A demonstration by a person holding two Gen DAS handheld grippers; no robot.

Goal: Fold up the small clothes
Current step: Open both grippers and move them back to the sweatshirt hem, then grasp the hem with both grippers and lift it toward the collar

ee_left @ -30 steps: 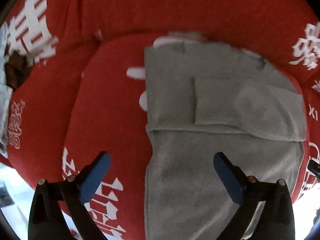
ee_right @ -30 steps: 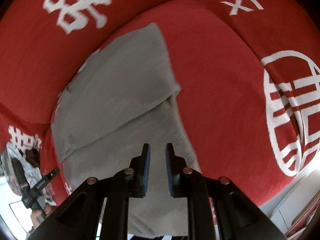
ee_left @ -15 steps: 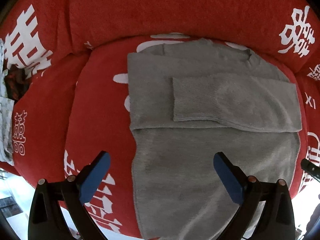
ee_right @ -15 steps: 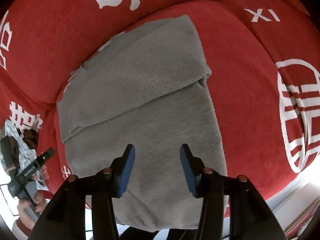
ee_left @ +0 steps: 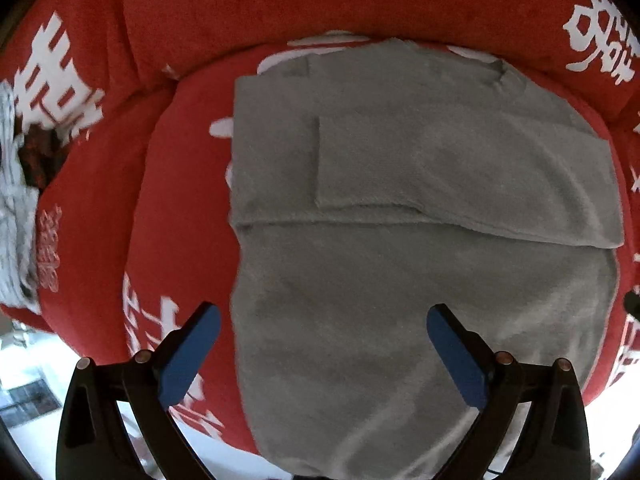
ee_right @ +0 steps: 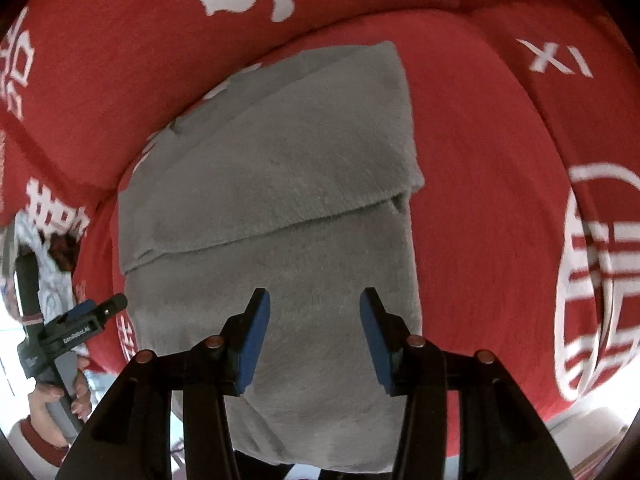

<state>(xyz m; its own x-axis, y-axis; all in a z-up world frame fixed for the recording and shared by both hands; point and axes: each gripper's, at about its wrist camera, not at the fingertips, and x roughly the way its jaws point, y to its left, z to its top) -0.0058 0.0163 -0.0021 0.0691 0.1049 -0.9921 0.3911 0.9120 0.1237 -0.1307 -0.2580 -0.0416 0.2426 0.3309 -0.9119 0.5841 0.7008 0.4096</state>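
Presently, a grey sweater (ee_left: 420,240) is lying flat on the seat of a red cushioned sofa (ee_left: 100,240) printed with white characters, its collar end lying toward the sofa's back cushion (ee_left: 320,4) and its hem end hanging over the seat's front edge. A sleeve (ee_left: 460,176) is lying folded across the chest, its cuff edge stopping short of the sweater's left side edge. The sleeve's lower edge is forming a straight ridge across the garment's middle; below it the body cloth is lying in a single smooth layer.

The left gripper (ee_left: 322,344) is hovering above the lower body of the sweater with its blue-padded jaws spread wide, gripping nothing; one pad is hanging over bare red seat just beside the sweater's left side edge, the other over grey cloth. The right gripper (ee_right: 314,334) is likewise hovering released over the lower body cloth, both pads over grey fabric, nearer the sweater's right side edge. In the right wrist view the left gripper's body and the hand (ee_right: 52,396) holding it are showing at the left, off the garment's side.

Bare red seat is running along both side edges of the sweater, wider on the right. A pile of patterned clothes (ee_left: 16,200) is lying at the far left end of the sofa, well apart from the sweater.
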